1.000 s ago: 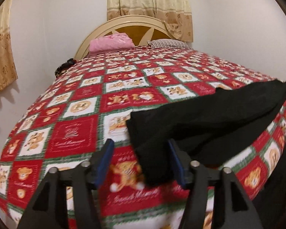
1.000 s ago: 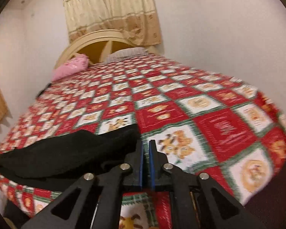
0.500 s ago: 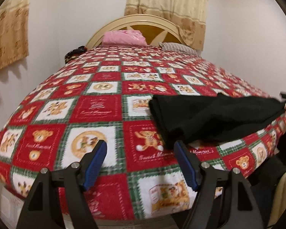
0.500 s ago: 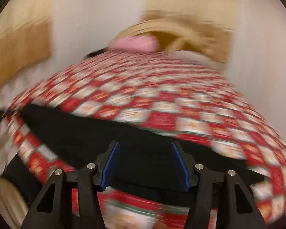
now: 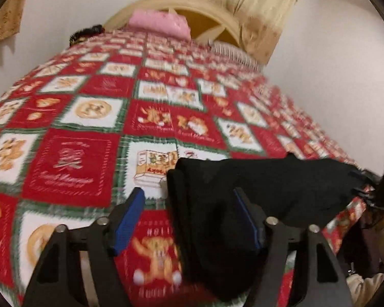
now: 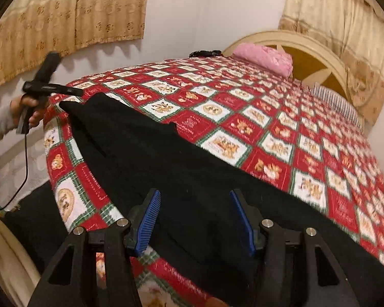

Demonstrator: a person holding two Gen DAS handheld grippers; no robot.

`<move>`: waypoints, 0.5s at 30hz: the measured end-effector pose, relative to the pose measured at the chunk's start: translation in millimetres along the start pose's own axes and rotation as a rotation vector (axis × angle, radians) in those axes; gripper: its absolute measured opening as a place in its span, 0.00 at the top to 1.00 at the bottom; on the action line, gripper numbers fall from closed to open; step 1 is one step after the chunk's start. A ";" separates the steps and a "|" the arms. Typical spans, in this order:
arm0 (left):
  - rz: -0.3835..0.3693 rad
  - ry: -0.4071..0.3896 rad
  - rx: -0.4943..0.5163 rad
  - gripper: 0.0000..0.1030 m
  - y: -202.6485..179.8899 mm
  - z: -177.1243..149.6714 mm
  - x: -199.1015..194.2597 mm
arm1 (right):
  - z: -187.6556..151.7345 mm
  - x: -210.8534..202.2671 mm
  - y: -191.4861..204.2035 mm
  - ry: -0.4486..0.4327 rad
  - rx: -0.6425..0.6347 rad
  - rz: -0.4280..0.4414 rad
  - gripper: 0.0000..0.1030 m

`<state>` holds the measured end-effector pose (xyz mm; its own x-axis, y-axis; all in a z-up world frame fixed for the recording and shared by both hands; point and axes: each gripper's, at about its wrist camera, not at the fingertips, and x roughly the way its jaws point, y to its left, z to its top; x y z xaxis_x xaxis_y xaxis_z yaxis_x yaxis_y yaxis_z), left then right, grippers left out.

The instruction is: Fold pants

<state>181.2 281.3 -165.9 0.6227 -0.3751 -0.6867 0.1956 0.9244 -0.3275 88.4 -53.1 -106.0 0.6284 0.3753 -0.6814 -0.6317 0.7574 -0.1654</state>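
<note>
Black pants (image 5: 243, 186) lie as one long strip along the near edge of the bed, over a red, white and green teddy-bear cover (image 5: 71, 163). My left gripper (image 5: 189, 217) hovers over their left end; its jaws are closing, the cloth edge sits between them, and the pads do not press on it. In the right wrist view, the pants (image 6: 166, 158) run from far left to near right. My right gripper (image 6: 195, 220) stands open just above them. A hand holds the left gripper (image 6: 75, 92) at the pants' far end. The right gripper (image 5: 357, 183) shows at the strip's other end.
A pink pillow (image 6: 266, 56) and a striped pillow (image 6: 338, 102) lie by the cream headboard (image 6: 320, 51). A small dark thing (image 6: 204, 52) sits at the bed's far corner. Curtains (image 6: 71, 23) hang on the walls. A cable (image 6: 25, 166) dangles from the left gripper.
My right gripper went from shut at the pants' end to open and swung along the strip. My left gripper drew back, then came in over the pants' left end with narrower jaws.
</note>
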 end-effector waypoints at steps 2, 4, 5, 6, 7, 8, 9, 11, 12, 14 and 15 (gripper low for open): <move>-0.002 0.029 0.008 0.51 -2.8 1.3 10.0 | 1.2 2.2 3.0 -0.001 -0.020 -0.008 0.44; -0.001 0.031 0.020 0.53 -6.8 1.7 10.6 | 1.1 4.1 4.4 0.003 -0.033 -0.014 0.44; 0.002 0.030 0.027 0.56 -8.6 1.9 9.8 | -0.3 5.6 4.6 0.006 -0.037 -0.014 0.44; 0.007 0.028 0.038 0.59 -9.9 2.0 8.1 | -1.7 7.5 5.3 0.010 -0.044 -0.019 0.44; 0.025 0.027 0.048 0.68 -10.7 2.1 6.3 | -2.2 8.9 6.0 0.013 -0.052 -0.026 0.44; 0.041 0.027 0.051 0.77 -10.4 2.6 4.7 | -3.8 11.0 7.6 0.016 -0.066 -0.034 0.44; 0.044 0.026 0.045 0.81 -8.9 3.4 3.3 | -4.7 13.0 8.9 0.019 -0.075 -0.036 0.44; 0.023 0.013 0.036 0.89 -7.0 5.0 -1.3 | -5.8 15.4 10.5 0.019 -0.076 -0.031 0.44; 0.001 0.004 0.035 0.90 -8.2 4.2 -5.8 | -5.9 16.7 11.4 0.018 -0.069 -0.023 0.44; -0.029 -0.005 0.013 0.90 -8.4 6.1 -7.6 | -5.8 19.5 14.1 0.014 -0.064 -0.012 0.44; -0.051 -0.010 -0.018 0.90 -6.6 6.8 -10.5 | -5.6 20.5 15.8 0.011 -0.067 -0.015 0.44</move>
<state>178.6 279.6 -152.2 0.6195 -0.4213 -0.6623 0.2143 0.9025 -0.3736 88.8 -36.4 -126.6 0.6329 0.3581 -0.6865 -0.6518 0.7250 -0.2226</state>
